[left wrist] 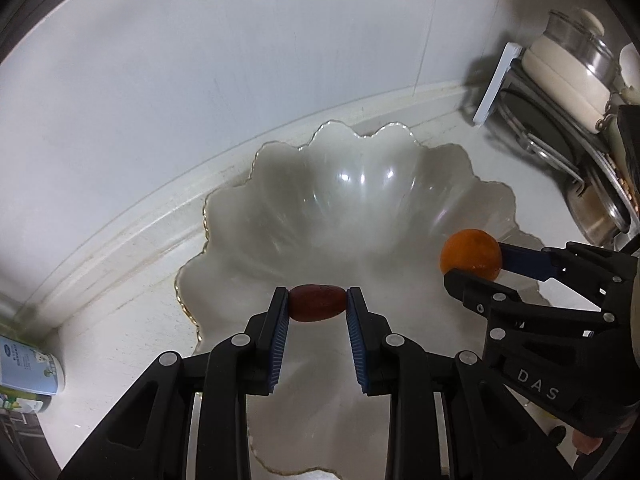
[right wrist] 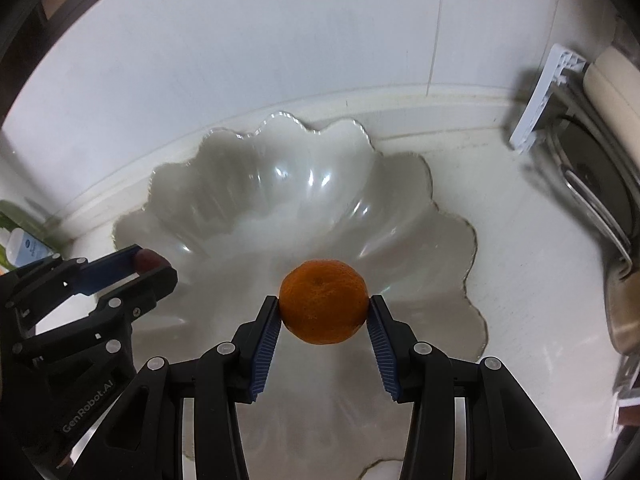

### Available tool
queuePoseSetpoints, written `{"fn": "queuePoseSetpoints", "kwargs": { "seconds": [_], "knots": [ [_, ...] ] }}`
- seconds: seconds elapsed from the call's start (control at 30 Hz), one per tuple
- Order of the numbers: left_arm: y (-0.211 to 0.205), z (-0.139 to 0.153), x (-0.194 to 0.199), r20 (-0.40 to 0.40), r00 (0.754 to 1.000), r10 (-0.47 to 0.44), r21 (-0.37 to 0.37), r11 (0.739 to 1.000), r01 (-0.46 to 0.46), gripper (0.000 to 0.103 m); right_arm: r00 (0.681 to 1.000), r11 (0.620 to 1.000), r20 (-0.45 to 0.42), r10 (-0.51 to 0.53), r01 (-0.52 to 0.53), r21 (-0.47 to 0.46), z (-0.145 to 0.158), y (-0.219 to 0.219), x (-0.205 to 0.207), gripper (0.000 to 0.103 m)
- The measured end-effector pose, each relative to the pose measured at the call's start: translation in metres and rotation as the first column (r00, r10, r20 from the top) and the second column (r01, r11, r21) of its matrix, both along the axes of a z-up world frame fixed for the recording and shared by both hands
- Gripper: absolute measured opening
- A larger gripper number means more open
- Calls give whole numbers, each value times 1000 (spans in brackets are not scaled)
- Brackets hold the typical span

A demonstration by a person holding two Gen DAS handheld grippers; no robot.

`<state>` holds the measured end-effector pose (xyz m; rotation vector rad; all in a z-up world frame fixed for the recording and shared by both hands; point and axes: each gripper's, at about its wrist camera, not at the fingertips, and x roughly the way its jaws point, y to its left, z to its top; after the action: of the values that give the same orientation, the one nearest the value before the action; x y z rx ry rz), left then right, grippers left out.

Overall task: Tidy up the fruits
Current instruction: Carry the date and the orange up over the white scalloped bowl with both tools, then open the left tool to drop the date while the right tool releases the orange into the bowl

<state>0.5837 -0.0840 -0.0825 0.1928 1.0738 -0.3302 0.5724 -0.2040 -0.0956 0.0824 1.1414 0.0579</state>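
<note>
Fruit in both grippers. Left gripper (left wrist: 317, 307) is clamped on a small dark-red oval fruit (left wrist: 317, 303), pads pressing its two ends (looks like a jujube; cannot tell for certain). Right gripper (right wrist: 323, 312) is closed on an orange (right wrist: 323, 301), pads against its sides. Both point steeply down over a scalloped glass bowl (left wrist: 280, 184), which lies directly beneath and ahead of the fingertips; neither fruit touches it. Right gripper sits just to the right of the left one, apart. Bowl rests on a white counter (left wrist: 120, 320). Pot rack (left wrist: 560, 92) stands far right; cartons (left wrist: 28, 368) low left.
</note>
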Motion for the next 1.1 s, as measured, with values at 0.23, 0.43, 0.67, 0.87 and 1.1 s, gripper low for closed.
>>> {"fn": "queuePoseSetpoints", "kwargs": {
  "seconds": [0.23, 0.43, 0.67, 0.87, 1.1],
  "knots": [
    [-4, -14, 4, -40, 999, -10, 21, 1000, 10, 39, 1000, 1000, -29, 10, -10, -13, -7, 3, 2, 46],
    [3, -8, 1, -13, 1000, 15, 36, 999, -15, 58, 1000, 999, -4, 7, -7, -40, 2, 1, -1, 57],
    [13, 24, -25, 83, 996, 27, 38, 999, -30, 65, 996, 996, 90, -7, 15, -91, 33, 0, -29, 57],
    [21, 57, -54, 178, 983, 46, 14, 999, -50, 77, 984, 993, 175, -24, 43, -106, 57, -5, -61, 57],
    [29, 88, -95, 265, 963, 39, -43, 999, -29, 86, 965, 992, 262, -30, 61, -110, 85, -7, -104, 57]
  ]
}}
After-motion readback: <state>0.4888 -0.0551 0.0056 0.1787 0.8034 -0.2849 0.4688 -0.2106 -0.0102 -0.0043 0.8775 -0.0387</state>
